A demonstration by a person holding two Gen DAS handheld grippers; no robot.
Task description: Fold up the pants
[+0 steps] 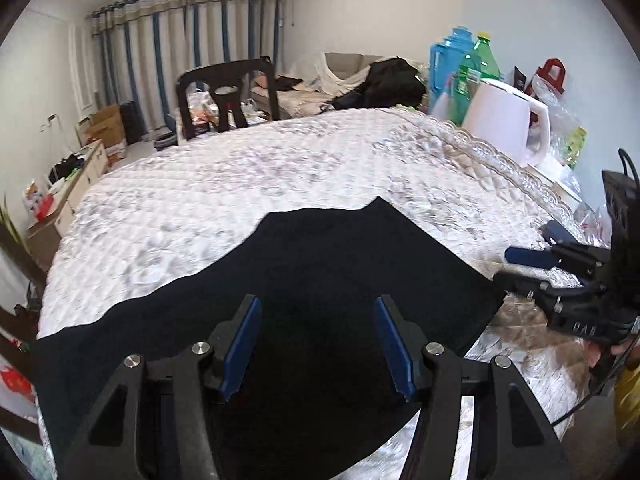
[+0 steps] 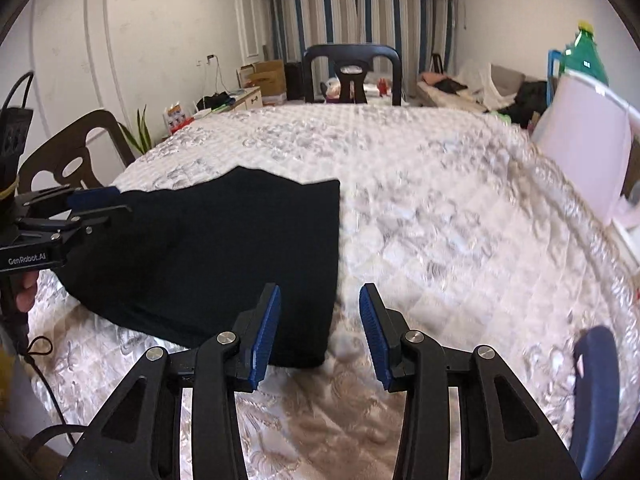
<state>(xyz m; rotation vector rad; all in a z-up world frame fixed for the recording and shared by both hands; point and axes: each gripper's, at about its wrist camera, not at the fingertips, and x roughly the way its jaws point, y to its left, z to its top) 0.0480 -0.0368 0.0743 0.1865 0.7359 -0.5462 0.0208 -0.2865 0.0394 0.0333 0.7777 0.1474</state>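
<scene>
Colours and patterns on the table.
Pants [image 1: 320, 280]: plain black. Table cover [image 1: 240, 184]: white quilted diamond pattern with grey floral print, beige brocade near edge. Left claw [image 1: 318, 340] and right claw [image 2: 320, 332]: black frames with blue pads. Kettle [image 1: 504, 120]: pale pink-white. Curtains [image 2: 356, 12]: cream with blue vertical stripes. Bottle [image 1: 486, 54]: green, yellow cap. Chair [image 2: 352, 68]: dark.

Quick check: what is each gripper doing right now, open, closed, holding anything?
Left gripper: open, holding nothing, over the black pants.
Right gripper: open, holding nothing.
</scene>
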